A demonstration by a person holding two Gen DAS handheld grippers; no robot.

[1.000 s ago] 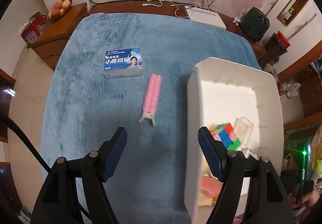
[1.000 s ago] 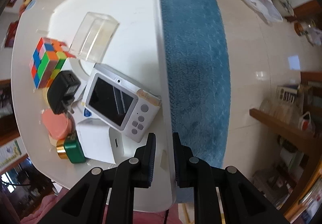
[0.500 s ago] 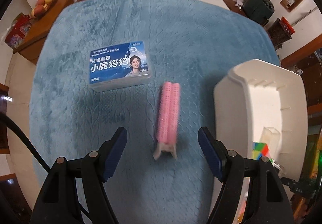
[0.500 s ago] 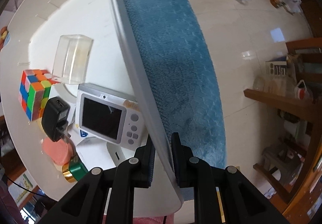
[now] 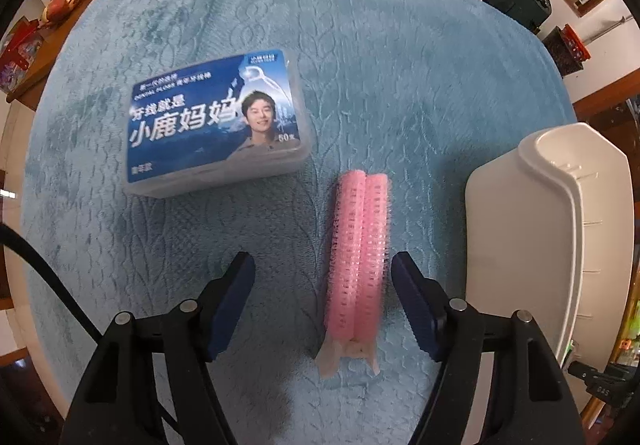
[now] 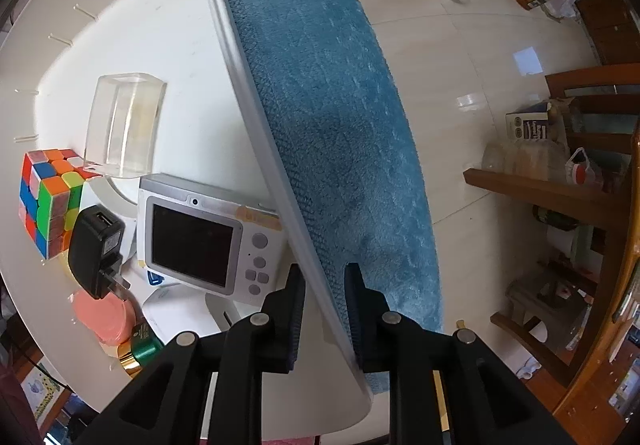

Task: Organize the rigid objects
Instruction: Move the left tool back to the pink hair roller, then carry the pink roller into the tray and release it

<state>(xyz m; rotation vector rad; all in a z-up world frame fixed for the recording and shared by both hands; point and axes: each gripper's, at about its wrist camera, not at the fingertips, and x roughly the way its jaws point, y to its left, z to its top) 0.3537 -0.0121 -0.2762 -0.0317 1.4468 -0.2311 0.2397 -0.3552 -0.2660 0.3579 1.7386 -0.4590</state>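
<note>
A pink double hair roller [image 5: 358, 253] lies on the blue cloth [image 5: 360, 65], inside the span of my left gripper [image 5: 322, 265]. Those jaws are closing, but the pads stand clear of the roller, which sits nearer the right finger. A blue floss-pick box [image 5: 216, 125] lies up and to the left of it. The white bin [image 5: 520, 237] stands at the right. My right gripper [image 6: 324, 277] straddles the bin's wall [image 6: 256, 133]; its jaws are opening, with a slight gap at the right pad.
Inside the bin [image 6: 160, 25] are a colour cube [image 6: 48, 201], a clear box [image 6: 124, 125], a white camera [image 6: 208, 237], a black charger [image 6: 96, 249], a pink disc [image 6: 104, 317] and a green bottle [image 6: 140, 349]. A wooden shelf [image 6: 540, 189] stands beyond the cloth's edge.
My left gripper came down and forward until the pink roller lay between its jaws, which narrowed a little. The right gripper rolled on the bin's wall and its jaws widened slightly.
</note>
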